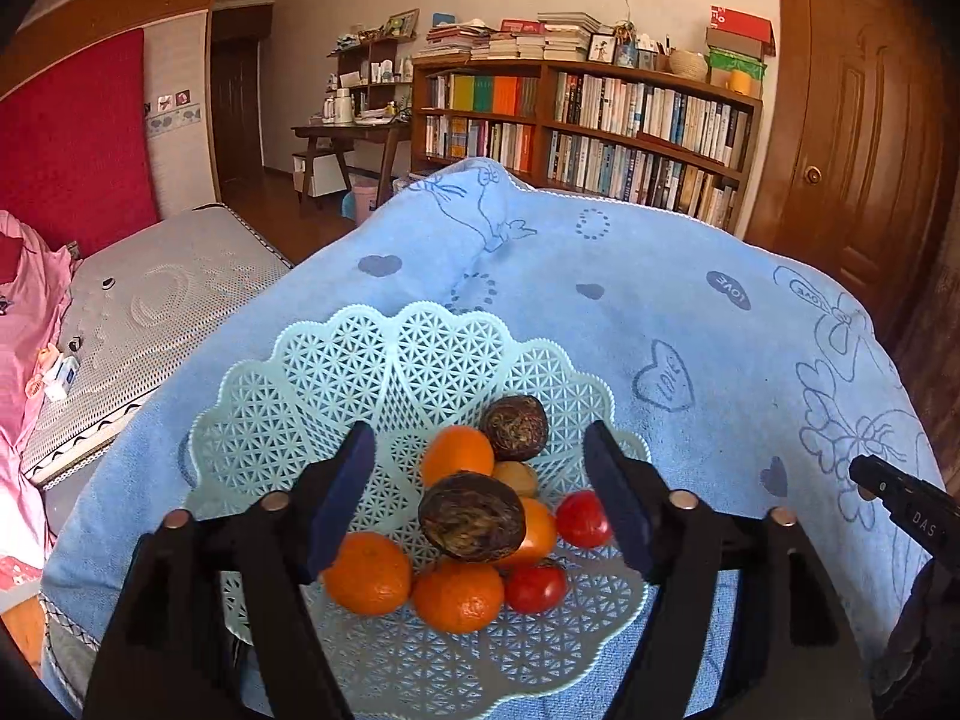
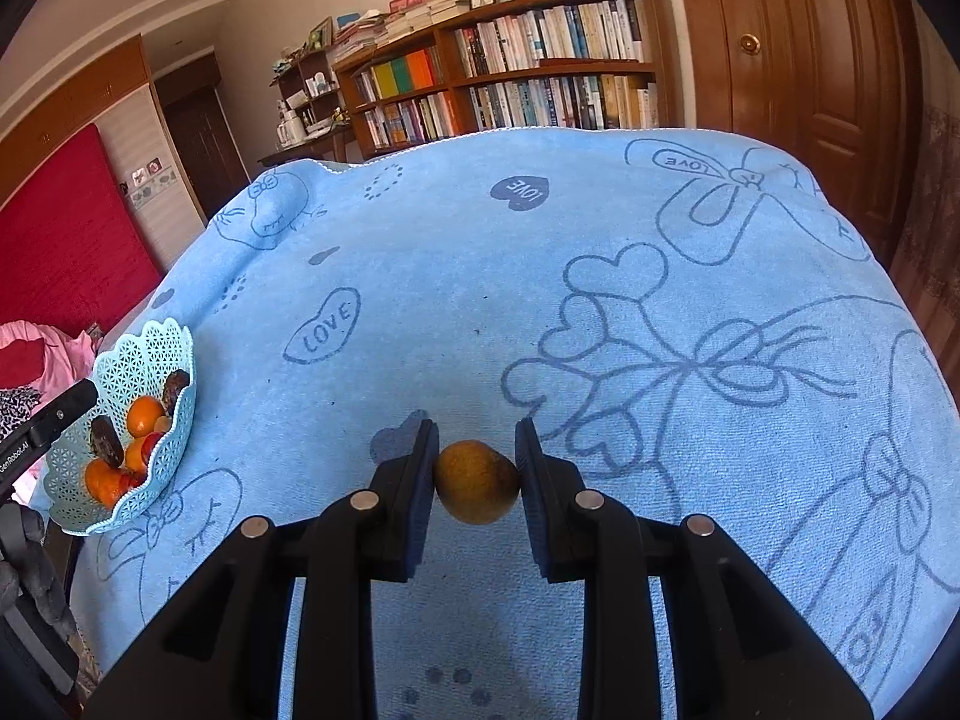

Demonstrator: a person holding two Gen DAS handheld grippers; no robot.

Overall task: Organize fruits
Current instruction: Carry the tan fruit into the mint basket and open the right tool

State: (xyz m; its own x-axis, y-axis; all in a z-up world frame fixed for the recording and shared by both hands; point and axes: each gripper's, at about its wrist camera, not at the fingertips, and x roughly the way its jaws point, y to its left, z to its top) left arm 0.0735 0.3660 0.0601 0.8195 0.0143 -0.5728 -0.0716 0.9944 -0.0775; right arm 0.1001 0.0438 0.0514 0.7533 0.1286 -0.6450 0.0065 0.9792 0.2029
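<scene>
A pale green lattice basket (image 1: 390,348) sits on a blue towel (image 1: 660,276). It holds several fruits: mandarins (image 1: 367,573), two dark brown fruits (image 1: 471,516), red tomatoes (image 1: 582,519) and a small tan fruit (image 1: 517,477). My left gripper (image 1: 480,462) hovers open over the pile, touching nothing. In the right wrist view, my right gripper (image 2: 477,468) is shut on a small brown-yellow fruit (image 2: 477,483) just above the towel (image 2: 480,276). The basket (image 2: 156,348) stands far to its left, near the towel's left edge.
The towel drops away at its far and left edges. A grey mattress (image 1: 162,300) with pink bedding (image 1: 24,330) lies to the left. A full bookshelf (image 1: 600,114) and a wooden door (image 1: 852,120) stand behind. Bare towel stretches between the basket and the right gripper.
</scene>
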